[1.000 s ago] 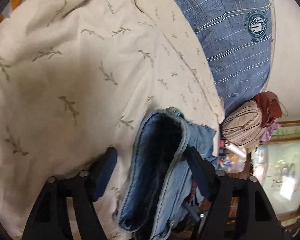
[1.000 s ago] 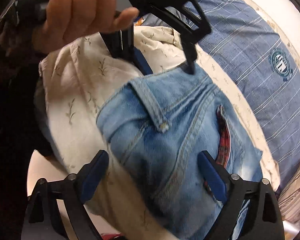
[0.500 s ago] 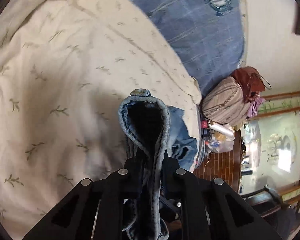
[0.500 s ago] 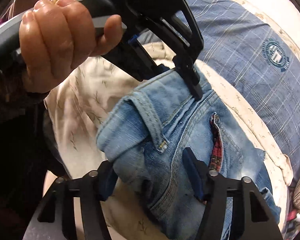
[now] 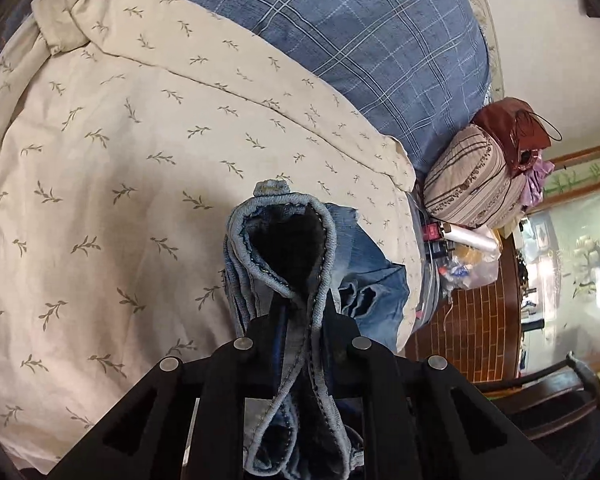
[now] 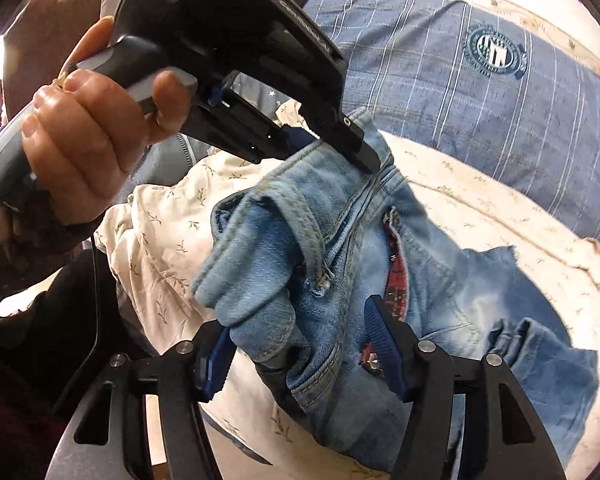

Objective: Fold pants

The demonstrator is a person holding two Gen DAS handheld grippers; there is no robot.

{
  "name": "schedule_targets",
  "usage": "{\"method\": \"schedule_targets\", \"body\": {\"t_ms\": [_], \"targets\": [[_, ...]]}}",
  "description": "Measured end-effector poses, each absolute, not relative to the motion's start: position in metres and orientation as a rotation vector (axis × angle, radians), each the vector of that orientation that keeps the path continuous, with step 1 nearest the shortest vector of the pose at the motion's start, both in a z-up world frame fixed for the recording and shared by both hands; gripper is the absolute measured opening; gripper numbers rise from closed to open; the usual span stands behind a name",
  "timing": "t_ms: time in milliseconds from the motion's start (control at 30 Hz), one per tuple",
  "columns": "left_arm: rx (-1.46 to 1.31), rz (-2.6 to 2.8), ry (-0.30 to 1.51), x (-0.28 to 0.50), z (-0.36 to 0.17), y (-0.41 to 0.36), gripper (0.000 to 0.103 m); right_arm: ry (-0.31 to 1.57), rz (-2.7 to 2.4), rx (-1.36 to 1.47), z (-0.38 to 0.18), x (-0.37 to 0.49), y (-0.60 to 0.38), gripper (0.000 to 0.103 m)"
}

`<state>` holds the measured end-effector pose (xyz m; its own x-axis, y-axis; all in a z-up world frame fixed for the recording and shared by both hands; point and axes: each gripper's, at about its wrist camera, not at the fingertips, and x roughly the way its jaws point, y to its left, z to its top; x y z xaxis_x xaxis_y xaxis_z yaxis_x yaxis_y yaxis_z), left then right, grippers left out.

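Note:
Light blue denim pants (image 6: 440, 292) lie on a cream leaf-print duvet (image 5: 120, 184). My left gripper (image 5: 300, 312) is shut on the pants' waistband (image 5: 284, 236), which loops up in front of the camera. In the right wrist view the left gripper (image 6: 332, 144) pinches the waistband at its far end, held by a hand. My right gripper (image 6: 300, 344) has its jaws around a bunched waistband corner (image 6: 260, 280), closing in with denim between the blue pads (image 6: 384, 344).
A blue plaid pillow (image 5: 360, 48) lies behind the duvet. A striped bundle (image 5: 472, 184) and a red bag (image 5: 512, 128) sit at the bed's right edge, with bottles and a plastic bag (image 5: 472, 264) below. Brick floor (image 5: 476, 332) beyond.
My left gripper closed on the waistband and lifted it. My right gripper's jaws narrowed around the bunched waistband corner.

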<state>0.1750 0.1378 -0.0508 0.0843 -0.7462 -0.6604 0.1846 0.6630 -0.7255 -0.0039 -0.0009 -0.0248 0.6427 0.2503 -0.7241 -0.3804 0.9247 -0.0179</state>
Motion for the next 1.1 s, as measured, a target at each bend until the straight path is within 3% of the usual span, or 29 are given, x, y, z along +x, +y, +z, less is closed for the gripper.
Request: {"method": "schedule_targets", "body": {"t_ms": [67, 100, 400, 600, 700, 800, 967, 1000, 1067, 1100], "targets": [[-0.529, -0.746, 1.311, 0.176, -0.047, 0.130, 0.012, 0.787, 0.393, -0.171, -0.023, -0.009, 0.002, 0.044], [-0.522, -0.749, 1.308, 0.176, -0.045, 0.125, 0.012, 0.781, 0.396, -0.171, -0.020, -0.007, 0.000, 0.042], [-0.246, -0.888, 1.292, 0.169, -0.017, -0.026, 0.017, 0.723, 0.288, 0.282, 0.002, -0.037, -0.117, 0.040], [-0.046, -0.837, 1.446, 0.174, -0.077, -0.141, 0.021, 0.782, 0.135, 0.699, -0.053, -0.061, -0.218, 0.047], [0.080, -0.777, 1.420, 0.174, -0.093, -0.171, 0.021, 0.823, 0.080, 0.838, -0.083, -0.069, -0.244, 0.047], [0.164, -0.785, 1.370, 0.164, -0.083, -0.183, 0.021, 0.817, 0.089, 0.880, -0.092, -0.075, -0.252, 0.049], [0.145, -0.877, 1.204, 0.153, -0.020, -0.153, 0.022, 0.801, 0.125, 0.861, -0.085, -0.075, -0.251, 0.068], [0.131, -0.892, 1.146, 0.156, -0.003, -0.141, 0.028, 0.796, 0.133, 0.861, -0.084, -0.077, -0.250, 0.072], [0.132, -0.898, 1.060, 0.162, 0.017, -0.119, 0.051, 0.773, 0.151, 0.876, -0.082, -0.082, -0.251, 0.079], [0.144, -0.902, 1.032, 0.165, 0.022, -0.113, 0.068, 0.760, 0.161, 0.889, -0.082, -0.085, -0.252, 0.082]]}}
